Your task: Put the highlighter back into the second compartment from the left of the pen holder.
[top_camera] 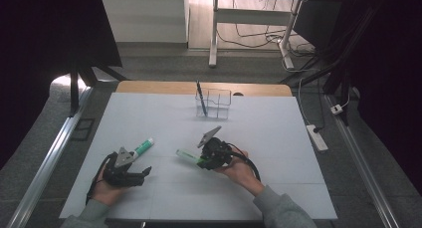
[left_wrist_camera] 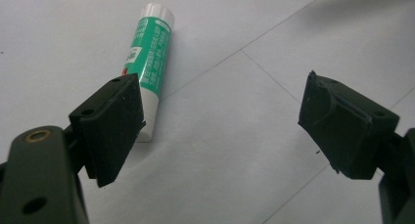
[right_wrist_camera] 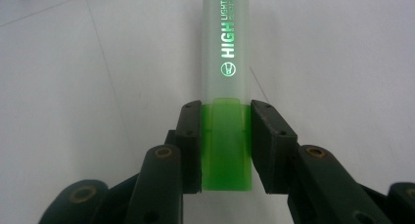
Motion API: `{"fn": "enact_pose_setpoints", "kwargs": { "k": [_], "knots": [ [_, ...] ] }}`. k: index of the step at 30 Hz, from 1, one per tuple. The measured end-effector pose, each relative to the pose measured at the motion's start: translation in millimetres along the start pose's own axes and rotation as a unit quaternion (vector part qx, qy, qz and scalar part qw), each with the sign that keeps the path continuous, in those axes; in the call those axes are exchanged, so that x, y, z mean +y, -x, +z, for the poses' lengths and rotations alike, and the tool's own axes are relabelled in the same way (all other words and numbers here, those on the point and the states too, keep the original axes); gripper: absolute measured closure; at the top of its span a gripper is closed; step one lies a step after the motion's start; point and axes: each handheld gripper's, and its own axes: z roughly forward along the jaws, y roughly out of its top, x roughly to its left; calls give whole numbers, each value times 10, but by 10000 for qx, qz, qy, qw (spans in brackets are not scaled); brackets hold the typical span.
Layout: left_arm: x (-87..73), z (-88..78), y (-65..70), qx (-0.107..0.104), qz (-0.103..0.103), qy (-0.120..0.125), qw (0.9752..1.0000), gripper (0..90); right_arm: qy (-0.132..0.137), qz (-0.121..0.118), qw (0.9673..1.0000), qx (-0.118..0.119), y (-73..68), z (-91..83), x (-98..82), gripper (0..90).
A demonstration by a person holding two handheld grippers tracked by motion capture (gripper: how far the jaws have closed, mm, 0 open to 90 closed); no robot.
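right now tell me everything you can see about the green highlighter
The highlighter has a frosted, see-through plastic barrel printed HIGH LIGHTER in green, and a bright green cap at the near end. The right hand-held gripper is shut on that cap, one black pad on each side. In the high view it sticks out from the jaws toward the left, roughly level, over the white table. Whether its far end touches the table I cannot tell.

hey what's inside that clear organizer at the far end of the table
A dark pen stands tilted in the left compartment of the clear organizer. The other compartments look empty, though the see-through walls and the distance make small items hard to rule out.
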Motion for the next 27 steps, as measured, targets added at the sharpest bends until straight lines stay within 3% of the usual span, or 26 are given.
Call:
{"fn": "enact_pose_setpoints", "kwargs": {
  "k": [9, 15, 20, 27],
  "knots": [
    [38, -16, 55, -25, 161, 30, 9999, 181, 273, 153, 9994, 133, 90, -293, -306, 671],
    [131, -48, 172, -161, 528, 53, 9985, 211, 248, -52, 9994, 233, 60, -335, -321, 671],
    [266, -29, 311, -335, 954, -61, 9949, 212, 221, -191, 9992, 282, 22, -311, -286, 671],
    [511, 23, 465, -602, 1426, -144, 9878, 227, 185, -312, 9988, 343, -18, -296, -240, 671]
  ]
}}
